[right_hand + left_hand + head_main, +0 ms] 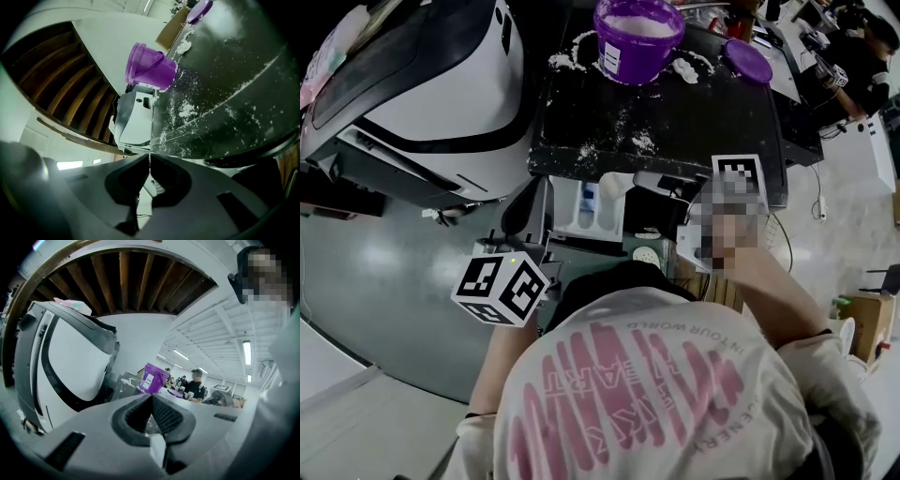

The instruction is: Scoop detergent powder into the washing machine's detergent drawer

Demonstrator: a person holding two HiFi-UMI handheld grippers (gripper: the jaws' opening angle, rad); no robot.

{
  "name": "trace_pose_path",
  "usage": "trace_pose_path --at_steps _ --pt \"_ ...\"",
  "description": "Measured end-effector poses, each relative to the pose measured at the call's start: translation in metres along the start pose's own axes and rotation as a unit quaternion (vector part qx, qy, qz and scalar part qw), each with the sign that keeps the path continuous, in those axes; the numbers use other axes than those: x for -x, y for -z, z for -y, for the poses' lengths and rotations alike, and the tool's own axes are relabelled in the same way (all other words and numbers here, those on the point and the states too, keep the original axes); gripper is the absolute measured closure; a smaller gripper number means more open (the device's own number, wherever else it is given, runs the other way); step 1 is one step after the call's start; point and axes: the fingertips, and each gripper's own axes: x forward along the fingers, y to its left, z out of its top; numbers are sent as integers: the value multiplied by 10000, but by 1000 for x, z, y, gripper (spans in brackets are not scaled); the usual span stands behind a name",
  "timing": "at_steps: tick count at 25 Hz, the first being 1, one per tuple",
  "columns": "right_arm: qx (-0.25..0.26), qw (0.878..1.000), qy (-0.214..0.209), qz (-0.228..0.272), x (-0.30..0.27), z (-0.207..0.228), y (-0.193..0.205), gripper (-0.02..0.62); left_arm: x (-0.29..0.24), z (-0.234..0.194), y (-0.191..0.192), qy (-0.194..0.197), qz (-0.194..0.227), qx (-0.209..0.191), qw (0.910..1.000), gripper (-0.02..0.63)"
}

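Observation:
A purple tub (637, 42) of white detergent powder stands at the back of the black washer top (694, 122), which is strewn with spilled powder. Its purple lid (748, 61) lies to the right. Below the top's front edge the white detergent drawer (602, 202) is pulled out, with a blue part inside. My left gripper (542, 192) hangs just left of the drawer, and my right gripper (652, 185) just right of it. The left gripper (152, 397) has its jaws together and empty. The right gripper (150, 157) is likewise shut on nothing, with the tub (150, 70) ahead.
A big white machine (441, 84) with a dark raised lid stands to the left. Powder clumps (642, 142) lie on the washer top. A person (862, 47) works at a bench at the far right. A cardboard box (867, 323) sits on the floor at right.

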Motion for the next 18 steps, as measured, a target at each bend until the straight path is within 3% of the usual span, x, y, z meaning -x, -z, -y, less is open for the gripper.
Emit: trace_pose_path --at_steps 5,12,18 --pt "165 9998 69 -30 -18 -6 13 592 18 -16 0 -95 3 -66 9999 603" --pt "958 9938 546 -118 -42 -7 28 592 40 -37 2 -269 60 14 9996 603" --pt "1222 9897 715 -225 -62 -8 44 592 58 -55 6 -467 155 90 9987 603"
